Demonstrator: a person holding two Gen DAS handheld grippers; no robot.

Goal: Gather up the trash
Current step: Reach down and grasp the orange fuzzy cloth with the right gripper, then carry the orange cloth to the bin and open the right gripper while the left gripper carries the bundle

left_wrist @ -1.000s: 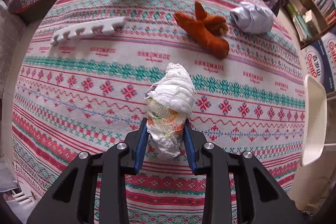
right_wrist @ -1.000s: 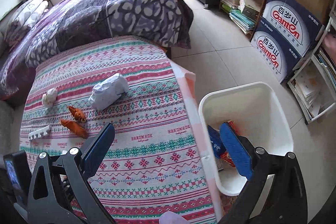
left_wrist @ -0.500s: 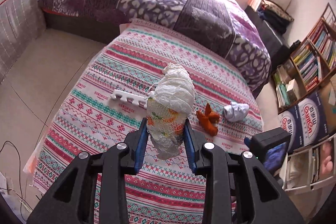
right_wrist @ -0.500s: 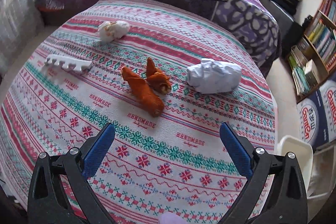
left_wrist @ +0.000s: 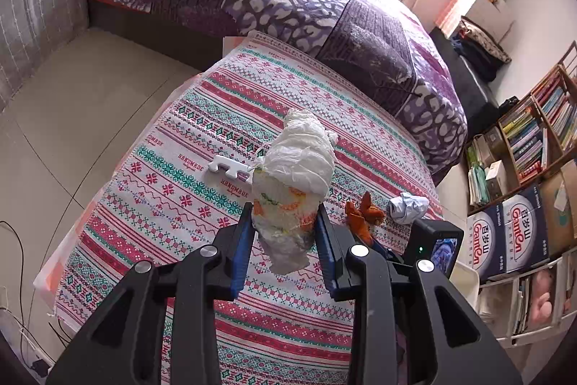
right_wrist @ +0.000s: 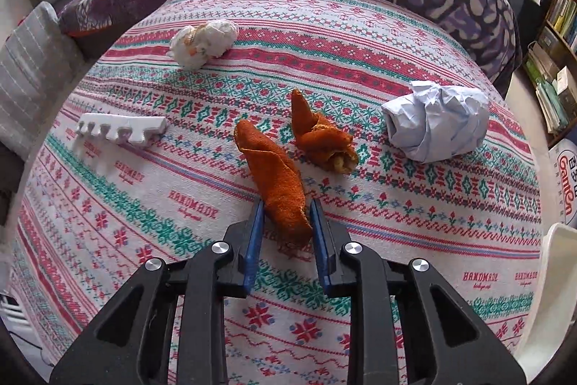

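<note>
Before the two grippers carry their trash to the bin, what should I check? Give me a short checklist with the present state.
1. Left gripper clamps the white wad, lifted off the cloth: ok.
2. Right gripper around the long orange peel, jaws closing: ok.
3. Long peel lifted: not ok, it lies on the cloth.
4. Second peel apart from the jaws: ok.
5. Bin open and free: cannot tell, only its rim shows.

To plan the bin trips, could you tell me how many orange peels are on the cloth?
2. One peel lies between the right gripper's closing jaws; the other peel lies just beyond it, left of the paper ball. None seems hidden.
</note>
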